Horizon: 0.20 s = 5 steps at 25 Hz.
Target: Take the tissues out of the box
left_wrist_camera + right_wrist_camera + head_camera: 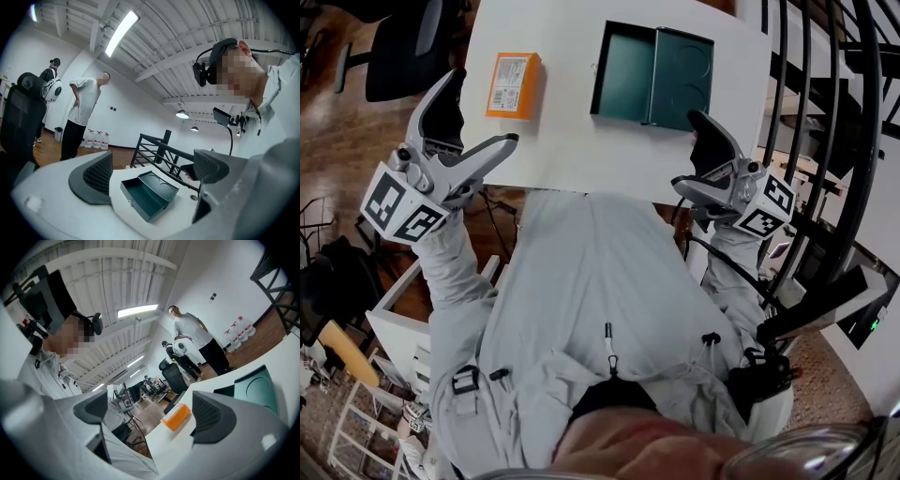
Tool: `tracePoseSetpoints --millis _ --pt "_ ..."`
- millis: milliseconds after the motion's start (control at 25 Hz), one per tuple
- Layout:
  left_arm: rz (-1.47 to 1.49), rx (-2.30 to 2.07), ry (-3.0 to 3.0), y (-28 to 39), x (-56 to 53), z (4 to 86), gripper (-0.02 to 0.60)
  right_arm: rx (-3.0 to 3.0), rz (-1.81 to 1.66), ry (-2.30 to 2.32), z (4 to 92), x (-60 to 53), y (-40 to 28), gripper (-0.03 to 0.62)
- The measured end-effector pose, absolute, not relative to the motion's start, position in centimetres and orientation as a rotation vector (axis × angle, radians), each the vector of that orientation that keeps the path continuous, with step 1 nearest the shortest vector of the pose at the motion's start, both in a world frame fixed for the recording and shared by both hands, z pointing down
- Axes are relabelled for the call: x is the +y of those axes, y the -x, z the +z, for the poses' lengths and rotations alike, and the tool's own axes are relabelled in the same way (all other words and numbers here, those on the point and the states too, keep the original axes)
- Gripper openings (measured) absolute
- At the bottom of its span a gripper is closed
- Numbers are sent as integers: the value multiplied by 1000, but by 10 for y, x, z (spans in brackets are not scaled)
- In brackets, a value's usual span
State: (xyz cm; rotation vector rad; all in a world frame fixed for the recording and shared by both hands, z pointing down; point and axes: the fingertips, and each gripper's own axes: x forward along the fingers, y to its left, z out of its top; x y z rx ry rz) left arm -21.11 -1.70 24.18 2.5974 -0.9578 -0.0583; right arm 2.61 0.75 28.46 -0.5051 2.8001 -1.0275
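An open dark green metal box (pixel 652 75) lies on the white table (pixel 572 141), lid folded back, its inside bare. An orange tissue pack (pixel 514 85) lies flat on the table to the box's left, apart from it. My left gripper (pixel 483 108) hangs open at the table's near left edge, just below the orange pack, holding nothing. My right gripper (pixel 687 150) is open at the near right edge, below the box. The green box (pixel 147 192) shows between the left gripper's (pixel 152 171) jaws. The orange pack (pixel 177 417) shows between the right gripper's (pixel 152 413) jaws, with the green box (pixel 255 390) further right.
A black stair railing (pixel 825 112) runs along the table's right side. A black office chair (pixel 412 47) stands at the far left. White shelving (pixel 394 328) is low on the left. Two people (pixel 82 112) stand across the room near water bottles (pixel 96 139).
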Motion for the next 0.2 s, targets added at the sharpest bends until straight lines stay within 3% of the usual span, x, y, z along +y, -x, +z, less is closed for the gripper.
tracePoseSetpoints --millis 200 --pt "-46 -963 -2600 210 -16 244 554 2800 -1026 497 286 9 -26 562"
